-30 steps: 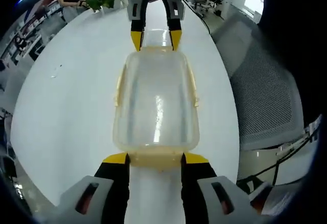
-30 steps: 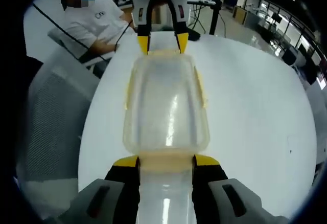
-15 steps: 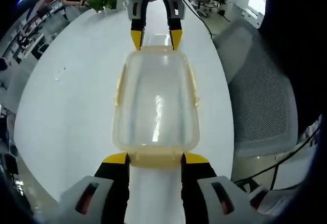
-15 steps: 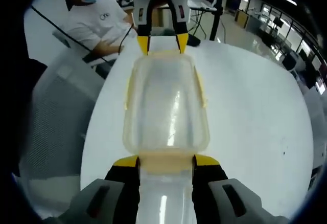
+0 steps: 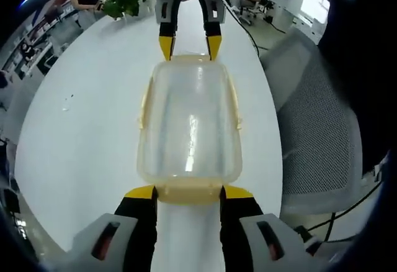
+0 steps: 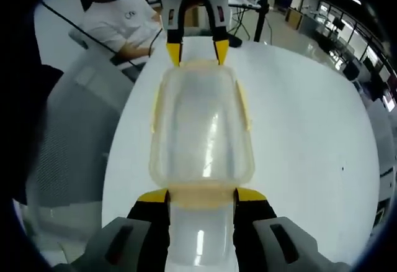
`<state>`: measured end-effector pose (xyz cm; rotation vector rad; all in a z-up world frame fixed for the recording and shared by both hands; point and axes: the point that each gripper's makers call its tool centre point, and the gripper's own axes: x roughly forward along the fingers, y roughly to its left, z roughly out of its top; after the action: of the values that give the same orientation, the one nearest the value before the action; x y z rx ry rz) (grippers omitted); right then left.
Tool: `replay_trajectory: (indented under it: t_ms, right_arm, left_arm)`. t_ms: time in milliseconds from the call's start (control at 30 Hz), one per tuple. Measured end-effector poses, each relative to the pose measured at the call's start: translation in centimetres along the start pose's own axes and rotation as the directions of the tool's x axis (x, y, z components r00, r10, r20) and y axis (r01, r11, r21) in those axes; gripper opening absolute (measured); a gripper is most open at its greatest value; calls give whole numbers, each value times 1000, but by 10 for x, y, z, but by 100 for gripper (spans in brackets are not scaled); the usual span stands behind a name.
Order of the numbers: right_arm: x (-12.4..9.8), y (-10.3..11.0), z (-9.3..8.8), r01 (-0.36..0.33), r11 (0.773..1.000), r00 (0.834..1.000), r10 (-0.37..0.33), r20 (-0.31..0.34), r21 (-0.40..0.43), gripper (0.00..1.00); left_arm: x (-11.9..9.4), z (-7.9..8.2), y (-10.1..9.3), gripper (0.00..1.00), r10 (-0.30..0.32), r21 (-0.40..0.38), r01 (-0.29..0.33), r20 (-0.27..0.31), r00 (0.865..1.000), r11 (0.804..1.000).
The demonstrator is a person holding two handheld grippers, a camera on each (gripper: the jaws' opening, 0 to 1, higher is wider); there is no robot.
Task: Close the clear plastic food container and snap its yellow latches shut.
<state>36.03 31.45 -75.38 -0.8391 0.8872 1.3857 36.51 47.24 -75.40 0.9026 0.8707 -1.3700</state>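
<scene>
The clear plastic food container with yellow latches [image 5: 189, 123] sits lid-on upon the round white table [image 5: 87, 129], held end to end between the two tools. The left gripper [image 5: 188, 192] stands at its near short end, jaws spread to either side of the yellow end latch [image 5: 188, 193]; the right gripper [image 6: 201, 196] does the same at the opposite end, and appears in the left gripper view as the far tool. Neither clamps anything. A grey mesh office chair [image 5: 316, 123] stands beside the table. The step in hand looks like pressing the end latches: both tools should push evenly and together, so the box does not slide, before the side latches [image 5: 143, 107] are tackled.
</scene>
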Motion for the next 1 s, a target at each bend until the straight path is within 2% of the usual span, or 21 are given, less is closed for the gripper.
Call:
replay_trajectory:
  t_ms: [267,1000]
  right_arm:
    - [-12,0,-31,8,1000,1000,-7,-25,7,38]
    - [-32,7,-82,22,1000,998,-21,-61,15,38]
  left_arm:
    - [14,28,-1,38,-7,2,7,34,999,1000]
    - [46,75,-8,38,-24,16,23,71,997,1000]
